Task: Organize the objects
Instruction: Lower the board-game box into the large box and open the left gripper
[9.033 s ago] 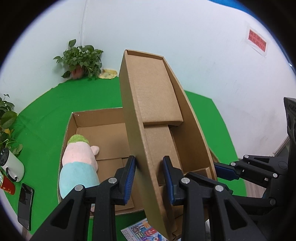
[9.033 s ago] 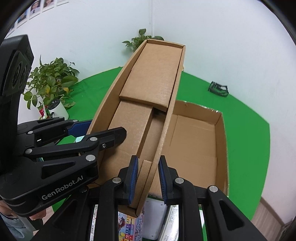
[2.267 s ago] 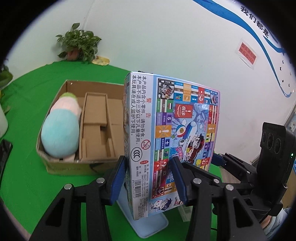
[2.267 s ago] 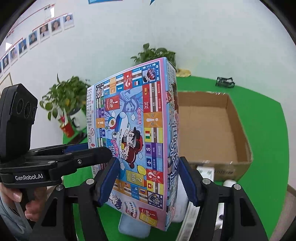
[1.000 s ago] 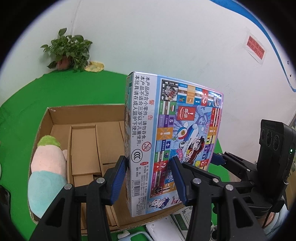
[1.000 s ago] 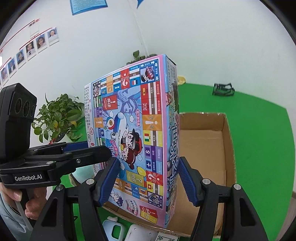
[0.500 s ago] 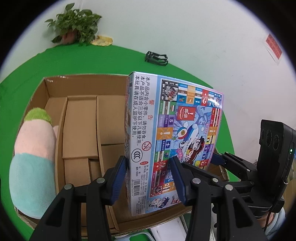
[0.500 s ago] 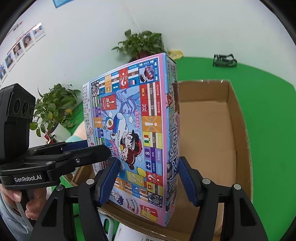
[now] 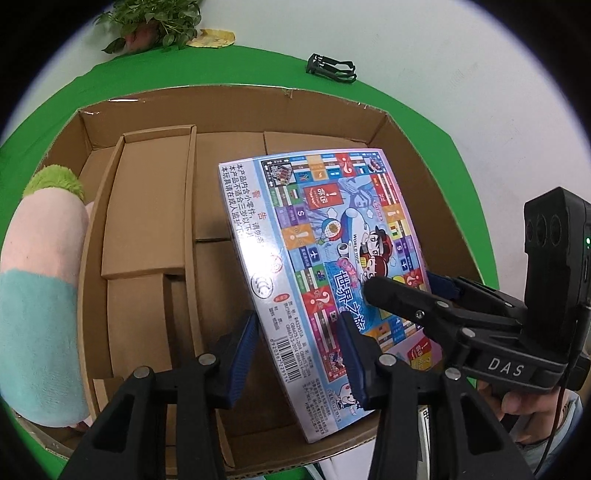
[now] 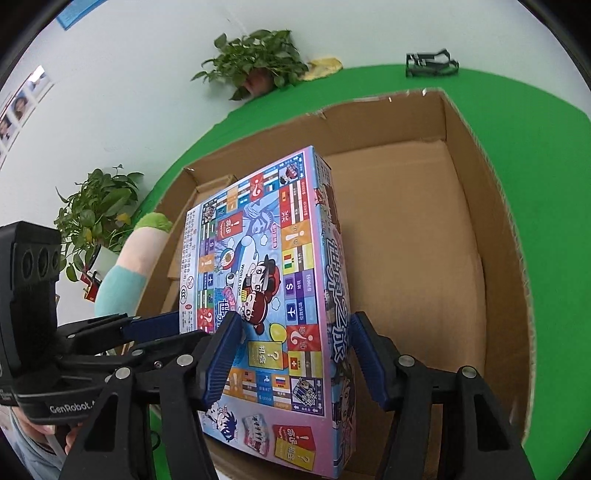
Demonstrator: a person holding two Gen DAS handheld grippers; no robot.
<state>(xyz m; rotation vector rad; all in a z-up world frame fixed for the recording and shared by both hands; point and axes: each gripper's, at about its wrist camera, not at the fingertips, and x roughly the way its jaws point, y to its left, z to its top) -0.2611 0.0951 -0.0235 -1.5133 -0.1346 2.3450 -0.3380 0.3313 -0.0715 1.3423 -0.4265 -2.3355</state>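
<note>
A colourful board game box (image 9: pixel 332 240) (image 10: pixel 258 277) leans face-up inside the big open cardboard carton (image 9: pixel 229 110) (image 10: pixel 480 166). My left gripper (image 9: pixel 297 350) grips the game box's near left edge, and its jaws are closing with the box between them. My right gripper (image 10: pixel 293 350) grips the near right edge the same way, jaws also closing on the box. A flat cardboard tray (image 9: pixel 147 206) lies in the carton left of the game box. A pink, green and blue plush toy (image 9: pixel 40 295) (image 10: pixel 129 269) fills the carton's left end.
The carton stands on a green cloth (image 9: pixel 424 122). Potted plants (image 9: pixel 155 22) (image 10: pixel 96 214) and a small black stand (image 9: pixel 332 70) sit by the white wall. A person's hand (image 9: pixel 517 402) holds the right gripper. The carton's right half (image 10: pixel 406 240) shows bare floor.
Both grippers have come down with the game box into the carton. The box has tipped from upright to leaning face-up, and both views now look more steeply down.
</note>
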